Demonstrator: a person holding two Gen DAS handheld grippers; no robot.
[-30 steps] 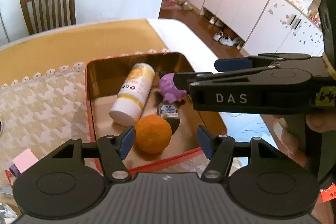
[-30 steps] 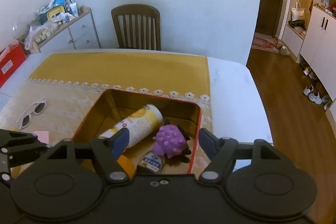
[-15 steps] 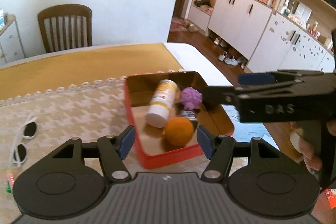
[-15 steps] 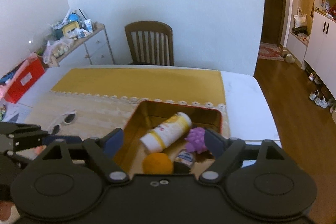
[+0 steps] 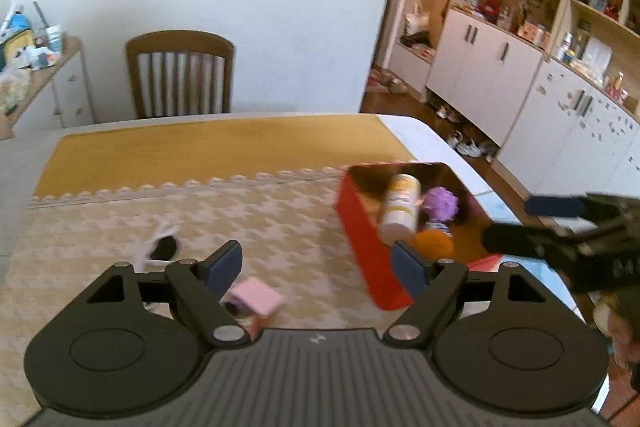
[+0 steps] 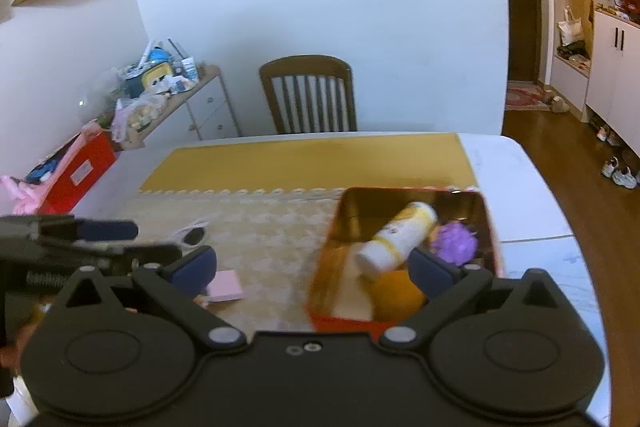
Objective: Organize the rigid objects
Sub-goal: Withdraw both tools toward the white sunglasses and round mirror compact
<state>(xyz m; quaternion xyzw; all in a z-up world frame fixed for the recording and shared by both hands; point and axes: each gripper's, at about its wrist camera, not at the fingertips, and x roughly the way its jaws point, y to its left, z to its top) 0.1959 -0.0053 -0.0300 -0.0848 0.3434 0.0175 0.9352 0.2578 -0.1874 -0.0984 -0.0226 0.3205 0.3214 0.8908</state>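
A red tin box (image 5: 364, 235) with a gold inside stands on the right of the table. In it lie a white and yellow bottle (image 5: 400, 209), a purple spiky toy (image 5: 440, 203) and an orange (image 5: 434, 243). White sunglasses (image 5: 160, 247) and a pink block (image 5: 256, 297) lie on the cloth to its left. My left gripper (image 5: 316, 265) hovers back from the box, jaws opening, nothing between them. My right gripper (image 6: 314, 269) is also opening and empty, above the near edge of the tin box (image 6: 400, 189). The view blurs.
A patterned beige cloth (image 5: 260, 227) and a yellow runner (image 5: 208, 147) cover the table. Behind the far edge stands a wooden chair (image 5: 180, 75). At the left is a cluttered sideboard (image 6: 168, 95), and white cupboards (image 5: 500, 75) line the right wall. The table's right edge (image 6: 552, 211) is close to the box.
Both grippers have drawn back and risen away from the tin box, and their jaws stand wider. The box now looks smaller, and the sunglasses and pink block have come into view.
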